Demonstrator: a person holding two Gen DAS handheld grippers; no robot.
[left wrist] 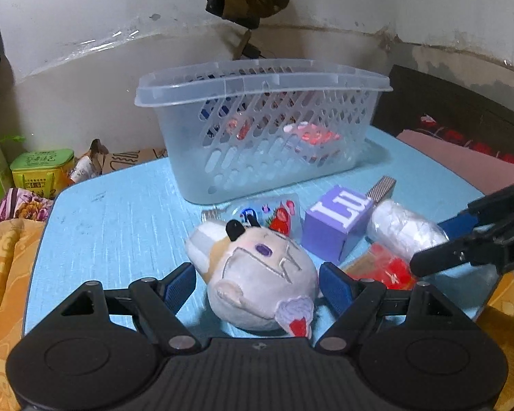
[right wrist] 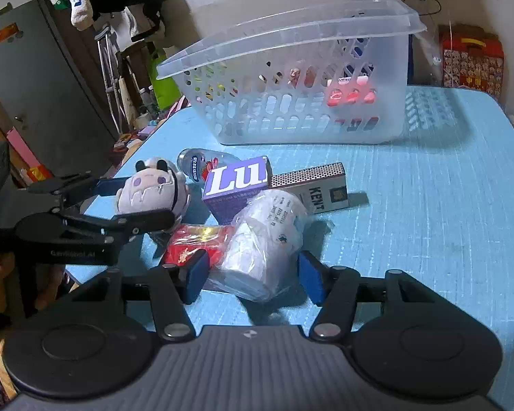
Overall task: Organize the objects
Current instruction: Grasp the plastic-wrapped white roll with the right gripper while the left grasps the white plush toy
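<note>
A plush toy head lies on the blue table between the open fingers of my left gripper, with a gap on each side. It also shows in the right wrist view. A white plastic-wrapped roll lies between the open fingers of my right gripper; the roll shows in the left wrist view too. Beside them lie a purple box, a red packet, a Kent carton and a small pouch. A clear basket stands behind with red items inside.
The blue table has open surface to the right of the pile. A green tin and cardboard sit off the table's far left edge. Orange cloth lies left of it. A red patterned box stands at the far right.
</note>
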